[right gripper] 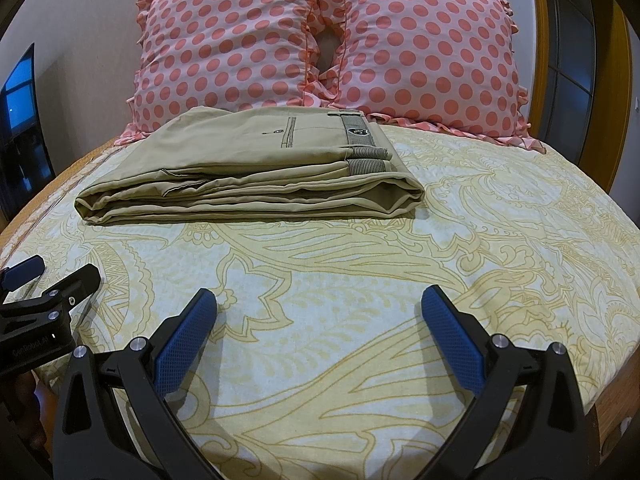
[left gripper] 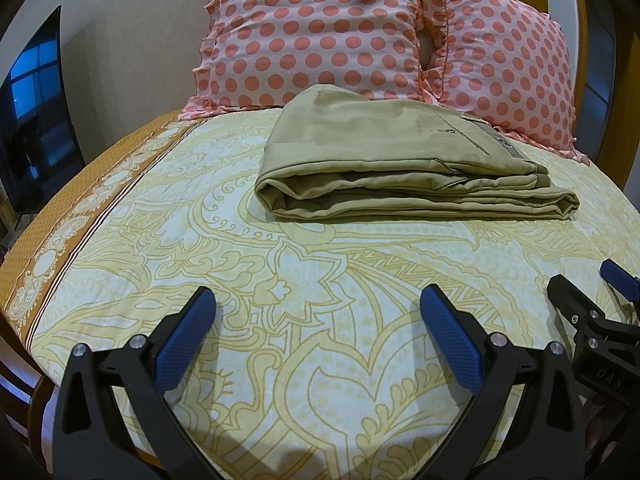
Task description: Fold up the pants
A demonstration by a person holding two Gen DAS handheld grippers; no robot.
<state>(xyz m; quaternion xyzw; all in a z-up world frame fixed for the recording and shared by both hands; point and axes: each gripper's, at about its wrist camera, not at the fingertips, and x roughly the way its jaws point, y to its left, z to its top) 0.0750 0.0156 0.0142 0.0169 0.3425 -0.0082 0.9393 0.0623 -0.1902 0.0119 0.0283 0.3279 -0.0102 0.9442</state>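
Khaki pants (left gripper: 400, 160) lie folded in a flat stack on the bed, back pocket and waistband on top, in front of the pillows. They also show in the right wrist view (right gripper: 248, 176). My left gripper (left gripper: 318, 304) is open and empty, low over the sheet, well short of the pants. My right gripper (right gripper: 318, 304) is open and empty, also well short of them. The right gripper shows at the left wrist view's right edge (left gripper: 588, 292). The left gripper shows at the right wrist view's left edge (right gripper: 48, 276).
The bed has a yellow patterned sheet (left gripper: 320, 360) with an orange border (left gripper: 60, 240) on its left. Two pink polka-dot pillows (right gripper: 224, 52) (right gripper: 432, 52) lean at the head. A dark screen (left gripper: 32, 120) stands left of the bed. A wooden frame (right gripper: 616, 80) is at right.
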